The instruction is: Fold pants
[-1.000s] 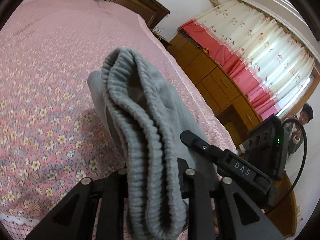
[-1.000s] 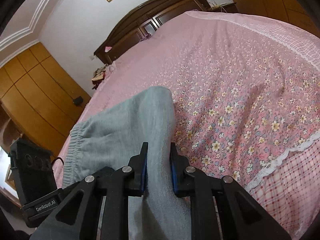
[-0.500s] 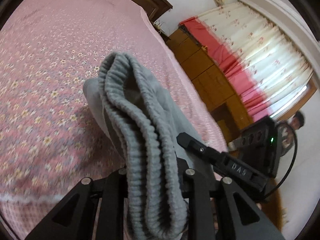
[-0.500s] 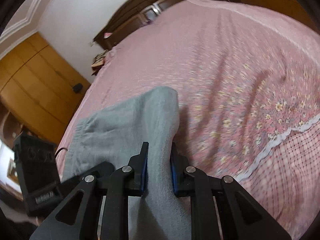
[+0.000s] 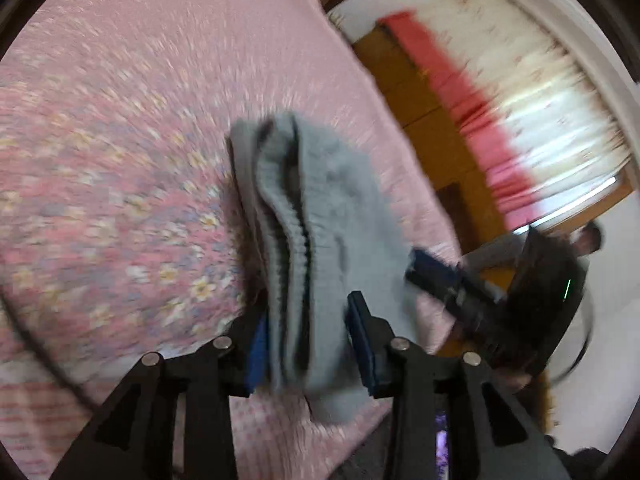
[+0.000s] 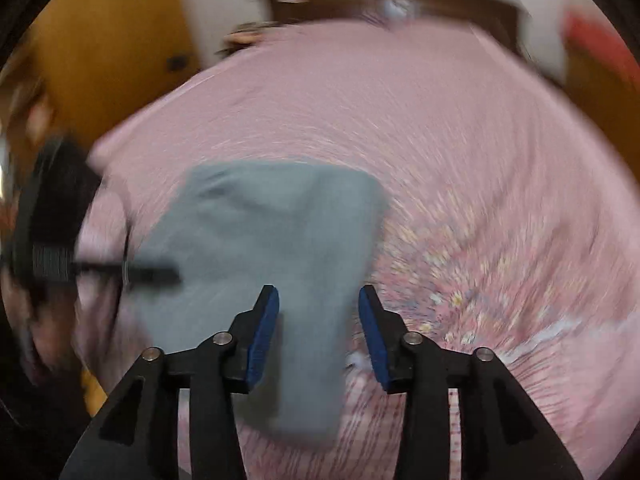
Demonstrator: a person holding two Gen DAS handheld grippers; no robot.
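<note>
Here, both views are smeared by motion, so I give only the coarse layout. One pair of grey pants (image 5: 316,216) lies folded on the pink flowered bed (image 5: 120,160), near its near edge. In the left wrist view the ribbed waistband runs straight away from my left gripper (image 5: 308,336), so the long axis of that end lies in line with the fingers. The jaws have just been opening: the cloth sits between the blue pads, resting against the left one, with a clear gap to the right one, so I judge the hold released. In the right wrist view my right gripper (image 6: 318,334) is likewise parted and has just been opening; the plain end of the pants (image 6: 272,248) passes between its pads without being pressed. Both grippers sit at the garment's near edge, left at the waistband, right at the other end, neither plainly nearer. Count: one pair of pants, two grippers, one bed. A person (image 5: 588,240) stands far right, beside the curtain (image 5: 520,92).
</note>
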